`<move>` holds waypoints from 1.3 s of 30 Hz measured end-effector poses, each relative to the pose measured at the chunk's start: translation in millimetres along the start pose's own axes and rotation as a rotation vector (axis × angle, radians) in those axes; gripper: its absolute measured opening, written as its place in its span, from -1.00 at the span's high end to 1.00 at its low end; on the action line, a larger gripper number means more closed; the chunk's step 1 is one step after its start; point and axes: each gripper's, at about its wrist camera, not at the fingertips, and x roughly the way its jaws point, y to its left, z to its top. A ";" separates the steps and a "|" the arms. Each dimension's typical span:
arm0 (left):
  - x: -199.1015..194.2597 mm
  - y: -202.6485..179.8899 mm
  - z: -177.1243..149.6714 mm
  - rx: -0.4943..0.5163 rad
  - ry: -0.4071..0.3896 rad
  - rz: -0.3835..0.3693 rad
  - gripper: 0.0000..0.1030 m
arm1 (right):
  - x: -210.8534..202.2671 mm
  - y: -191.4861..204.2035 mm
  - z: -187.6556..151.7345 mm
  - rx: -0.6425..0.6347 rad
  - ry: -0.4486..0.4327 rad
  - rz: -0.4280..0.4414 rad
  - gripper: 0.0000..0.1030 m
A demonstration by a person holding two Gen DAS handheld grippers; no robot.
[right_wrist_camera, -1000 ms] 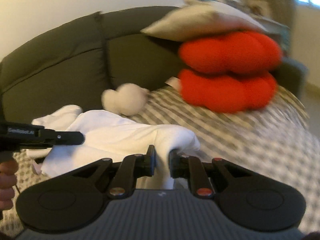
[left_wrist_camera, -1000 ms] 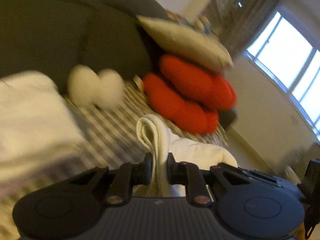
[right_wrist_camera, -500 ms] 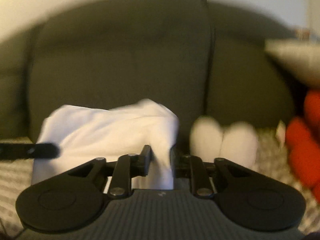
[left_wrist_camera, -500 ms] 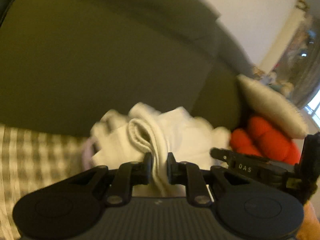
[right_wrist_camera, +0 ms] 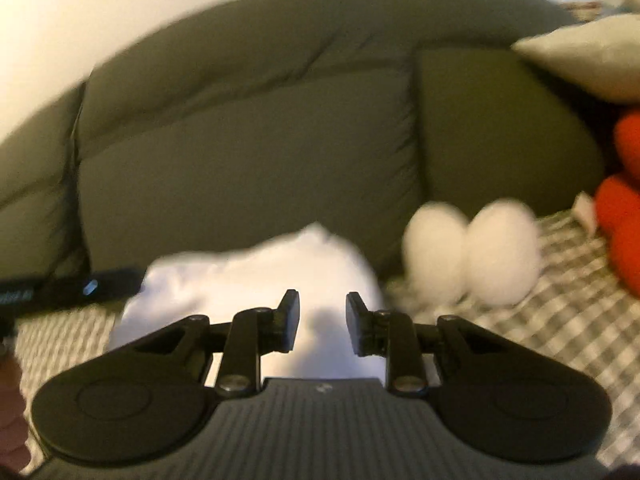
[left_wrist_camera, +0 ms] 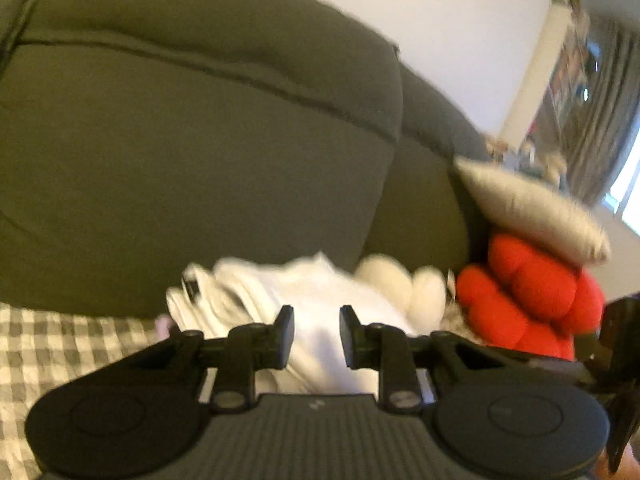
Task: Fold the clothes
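Both the left gripper [left_wrist_camera: 316,334] and the right gripper [right_wrist_camera: 322,326] now stand with jaws parted and nothing between them, where half a second ago each pinched a fold of cloth. The soft white folded garment [left_wrist_camera: 320,320] [right_wrist_camera: 256,284] lies just ahead of both on the grey-and-white checked cover [right_wrist_camera: 560,320], against the dark olive sofa back [left_wrist_camera: 200,160]. This fold looks finished, I judge.

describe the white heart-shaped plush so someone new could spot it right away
Start at the dark olive sofa backrest and drop to the checked seat cover. The white heart plush stands there against the backrest, between the white garment in front of the right tongs and the red cushions. Unlike the flat, crumpled garment, it is two rounded fuzzy lobes.
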 end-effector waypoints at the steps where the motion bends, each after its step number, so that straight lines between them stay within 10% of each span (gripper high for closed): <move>1: 1.7 -3.0 -1.6 0.016 0.003 0.012 0.64 | 6.3 6.0 -6.7 -0.034 0.017 -0.016 0.40; 39: -119.6 -76.6 -79.6 0.222 0.079 0.385 0.32 | -99.4 49.7 -95.0 -0.022 0.063 -0.109 0.26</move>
